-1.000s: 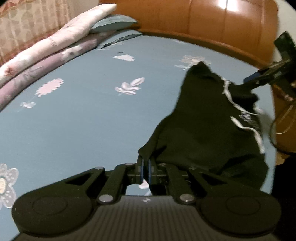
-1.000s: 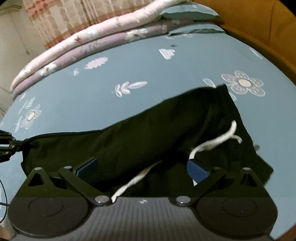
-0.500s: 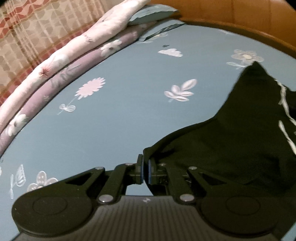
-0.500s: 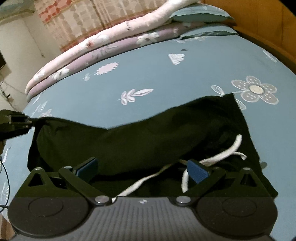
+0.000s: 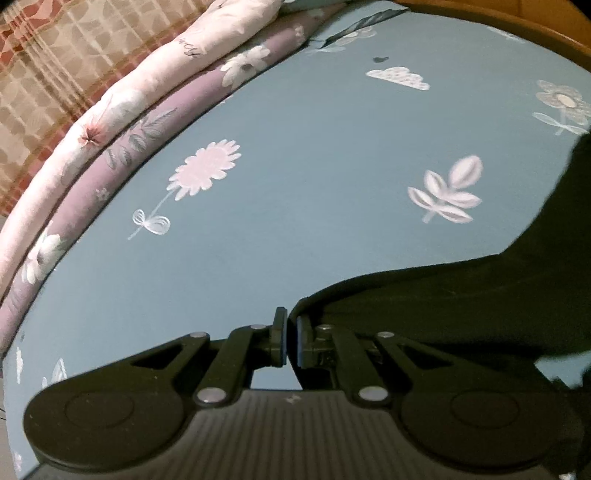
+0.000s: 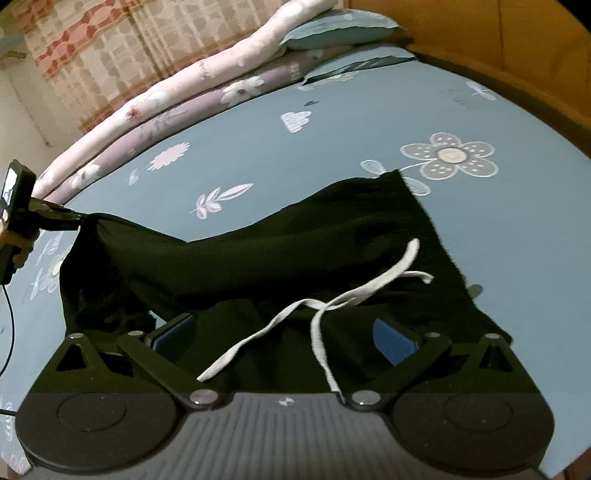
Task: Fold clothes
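A black garment with a white drawstring lies spread on the blue flowered bed sheet. My left gripper is shut on one corner of the cloth, which stretches away to the right. In the right wrist view that same left gripper shows at the far left, holding the corner lifted and taut. My right gripper is open over the near part of the garment. Its blue pads stand wide apart, with cloth and drawstring below them.
Rolled pink and purple quilts run along the bed's far side, with a blue pillow at their end. A brown headboard rims the right, and a patterned curtain hangs behind. A thin cable hangs at the left.
My left gripper has carried the garment's corner well to the left, drawing the cloth out longer and flatter. The right gripper has shifted slightly and stays open over the drawstring end.
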The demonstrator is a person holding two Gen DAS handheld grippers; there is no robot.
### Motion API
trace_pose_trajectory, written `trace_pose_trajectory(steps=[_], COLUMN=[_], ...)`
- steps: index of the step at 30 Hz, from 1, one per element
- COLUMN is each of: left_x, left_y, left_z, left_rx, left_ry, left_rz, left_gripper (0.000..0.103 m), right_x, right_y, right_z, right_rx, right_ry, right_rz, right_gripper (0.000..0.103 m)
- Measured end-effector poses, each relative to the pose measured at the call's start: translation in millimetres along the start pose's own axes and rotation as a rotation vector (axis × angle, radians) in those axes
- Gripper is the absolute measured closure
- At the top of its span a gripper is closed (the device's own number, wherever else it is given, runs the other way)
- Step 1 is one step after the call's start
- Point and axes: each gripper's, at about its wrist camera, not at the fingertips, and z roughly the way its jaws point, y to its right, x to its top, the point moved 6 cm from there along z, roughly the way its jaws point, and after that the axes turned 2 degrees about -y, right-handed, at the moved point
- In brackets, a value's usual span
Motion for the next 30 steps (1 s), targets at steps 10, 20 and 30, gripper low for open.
trace_pose_trajectory(steps=[10,20,30], left_x=[35,-5,-75], left_y=[-4,-3,-4], left_z=[22,19,-20], left_rx=[0.000,-0.070,-0.146], left_ry=[0.012,-0.001,0.024], left_rz=[-0.013,-0.044,-0.133], left_gripper=[0.090,0.083,0.078], right_x=[9,17,19], right_y=[5,-12,-35], right_z=[1,19,37], right_rx=[-0.024,0.016,0.067], right_ry=[0.011,-0.023,-0.059], right_rz=[0.008,-0.036,-0.079], right_gripper=[0.000,0.000,0.000])
